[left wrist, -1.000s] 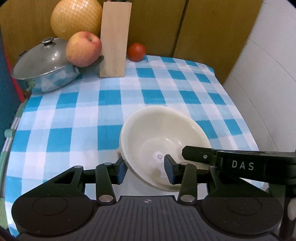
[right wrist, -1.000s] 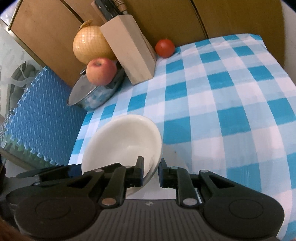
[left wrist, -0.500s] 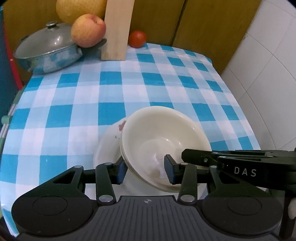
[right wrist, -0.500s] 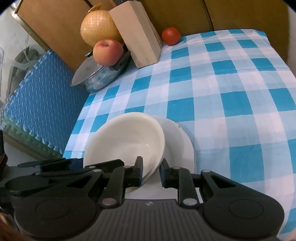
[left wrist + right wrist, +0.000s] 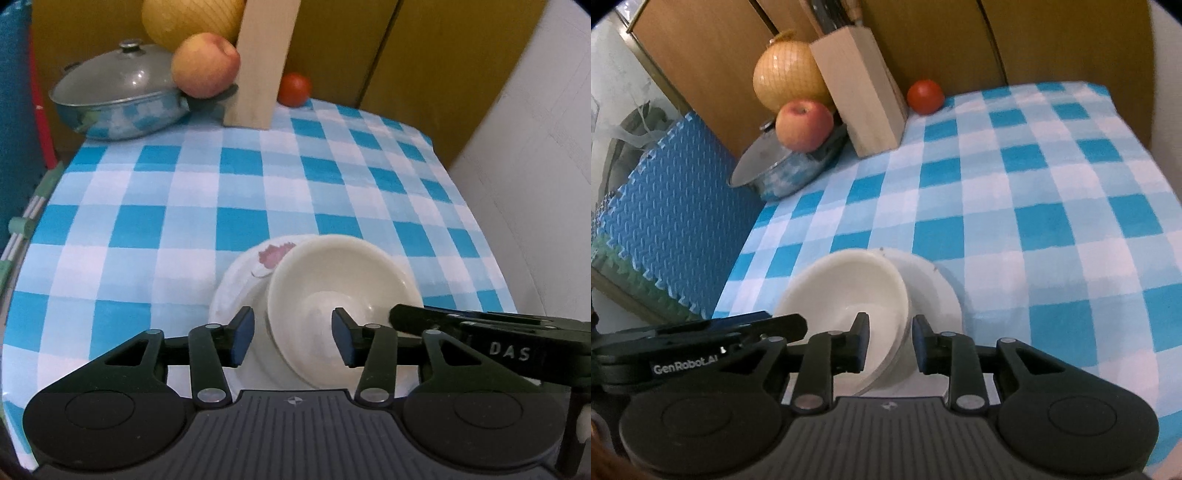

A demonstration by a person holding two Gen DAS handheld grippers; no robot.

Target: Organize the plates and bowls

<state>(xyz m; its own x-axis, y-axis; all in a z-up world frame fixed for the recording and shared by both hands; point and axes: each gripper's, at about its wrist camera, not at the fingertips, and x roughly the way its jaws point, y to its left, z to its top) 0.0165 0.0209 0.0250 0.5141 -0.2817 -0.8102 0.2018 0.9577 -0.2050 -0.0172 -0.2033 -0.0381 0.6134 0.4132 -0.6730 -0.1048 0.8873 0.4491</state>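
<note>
As both jaw pairs just widen, left gripper (image 5: 291, 336) and right gripper (image 5: 890, 343) straddle cream bowl (image 5: 340, 295) rim, pads clear; sits tilted on flowered plate (image 5: 240, 284), well short of knife block (image 5: 262, 62). Release likely underway.

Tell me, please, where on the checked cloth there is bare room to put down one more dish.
Bare cloth lies between the plate and the tomato, out to the edge by the wall. A second bare patch lies between the plate and the pot. The far corner is crowded: pot, apple, netted fruit, knife block.
</note>
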